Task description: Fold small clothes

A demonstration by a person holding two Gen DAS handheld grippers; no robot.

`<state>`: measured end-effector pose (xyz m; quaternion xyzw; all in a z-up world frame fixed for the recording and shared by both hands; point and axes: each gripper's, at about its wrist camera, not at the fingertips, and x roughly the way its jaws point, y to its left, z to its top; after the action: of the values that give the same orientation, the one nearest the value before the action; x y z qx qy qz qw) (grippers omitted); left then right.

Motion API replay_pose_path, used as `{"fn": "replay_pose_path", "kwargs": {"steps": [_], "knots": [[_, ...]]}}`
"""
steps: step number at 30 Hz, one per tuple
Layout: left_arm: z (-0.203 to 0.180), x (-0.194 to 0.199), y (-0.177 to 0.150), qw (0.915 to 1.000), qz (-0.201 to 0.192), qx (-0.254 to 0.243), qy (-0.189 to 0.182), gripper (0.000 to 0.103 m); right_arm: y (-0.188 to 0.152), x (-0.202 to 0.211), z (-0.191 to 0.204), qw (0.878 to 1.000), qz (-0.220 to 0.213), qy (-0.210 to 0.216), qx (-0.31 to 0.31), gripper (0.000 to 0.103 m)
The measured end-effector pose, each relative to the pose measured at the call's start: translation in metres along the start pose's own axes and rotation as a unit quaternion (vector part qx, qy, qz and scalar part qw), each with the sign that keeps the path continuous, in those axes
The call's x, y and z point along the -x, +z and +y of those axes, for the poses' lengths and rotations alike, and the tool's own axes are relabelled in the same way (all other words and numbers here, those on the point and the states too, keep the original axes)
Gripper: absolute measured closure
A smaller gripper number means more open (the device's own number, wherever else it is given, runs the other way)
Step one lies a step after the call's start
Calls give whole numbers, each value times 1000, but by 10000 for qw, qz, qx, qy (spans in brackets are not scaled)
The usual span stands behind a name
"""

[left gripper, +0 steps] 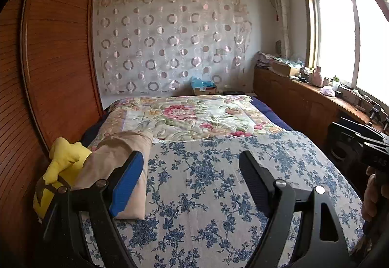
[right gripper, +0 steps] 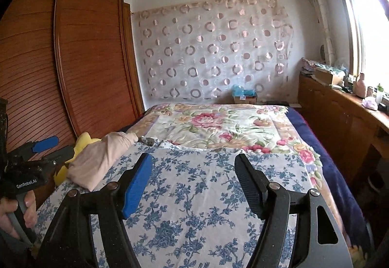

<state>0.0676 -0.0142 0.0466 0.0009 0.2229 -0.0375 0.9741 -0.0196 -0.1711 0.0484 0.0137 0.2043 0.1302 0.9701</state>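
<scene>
My left gripper [left gripper: 192,165] has its jaws spread wide with nothing between them; they hang above the blue-flowered sheet [left gripper: 206,185] that covers the near part of the bed. My right gripper [right gripper: 193,168] also has its jaws apart and empty, over the same sheet [right gripper: 194,195].

In the left wrist view, the folded beige garment [left gripper: 116,163] lies at about nine o'clock from my left jaws, right behind the blue pad of the left-hand finger, so I cannot tell whether that pad touches the cloth. It sits on the sheet near the bed's left edge. A yellow plush toy [left gripper: 63,161] lies against its far-left side, next to the wooden wardrobe [left gripper: 56,61].

In the right wrist view, the same beige garment [right gripper: 104,158] lies at ten o'clock from my right jaws, clear of them, with the yellow plush toy [right gripper: 82,144] behind it. At eight o'clock, my left hand [right gripper: 17,214] grips the handle of the other gripper [right gripper: 52,146].

Farther out at twelve o'clock, a pink-flowered quilt [right gripper: 218,127] covers the far half of the bed, and a circle-patterned curtain [right gripper: 214,49] hangs on the wall. At two o'clock, a long wooden cabinet [right gripper: 340,117] with clutter on top runs beneath the window [right gripper: 372,37].
</scene>
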Motion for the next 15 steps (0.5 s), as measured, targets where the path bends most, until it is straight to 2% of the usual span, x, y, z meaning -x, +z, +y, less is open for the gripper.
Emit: {"fn": "replay_pose_path", "kwargs": {"steps": [15], "knots": [[0,0,-2,10000,-4,30,8,21,3,2,-13,10000,-16,-49,-50,31]]}}
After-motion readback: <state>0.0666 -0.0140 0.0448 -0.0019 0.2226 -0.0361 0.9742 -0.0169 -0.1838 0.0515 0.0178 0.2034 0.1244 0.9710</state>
